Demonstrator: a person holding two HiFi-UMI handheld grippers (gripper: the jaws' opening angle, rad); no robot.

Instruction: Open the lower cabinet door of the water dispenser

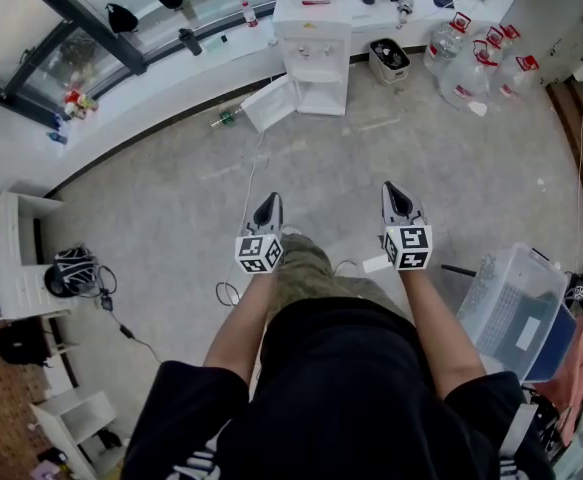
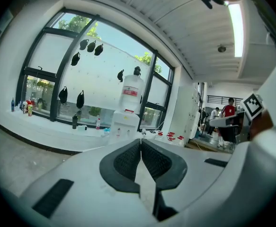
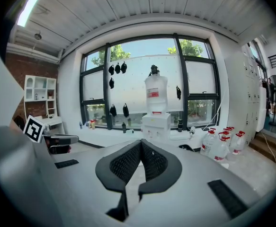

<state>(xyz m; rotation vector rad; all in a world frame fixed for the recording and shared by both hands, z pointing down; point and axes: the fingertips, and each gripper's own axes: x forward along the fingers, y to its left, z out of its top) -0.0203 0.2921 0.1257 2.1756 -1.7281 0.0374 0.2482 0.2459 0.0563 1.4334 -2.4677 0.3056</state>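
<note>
The white water dispenser (image 1: 313, 50) stands against the far window wall with a bottle on top. Its lower cabinet door (image 1: 268, 103) hangs swung out to the left. Both grippers are held well back from it, over the floor in front of the person. My left gripper (image 1: 269, 204) is shut with nothing in it, and my right gripper (image 1: 395, 189) is shut and empty too. The dispenser (image 2: 124, 124) shows far off above the tips of the left gripper (image 2: 141, 141). The right gripper (image 3: 140, 142) points at the dispenser (image 3: 155, 119) across the room.
Several water jugs (image 1: 476, 63) stand right of the dispenser, with a small bin (image 1: 389, 60) between. A clear plastic crate (image 1: 516, 313) sits near my right side. White shelves (image 1: 11, 258) and a cable (image 1: 121, 328) lie at the left. A small bottle (image 1: 225, 119) lies on the floor.
</note>
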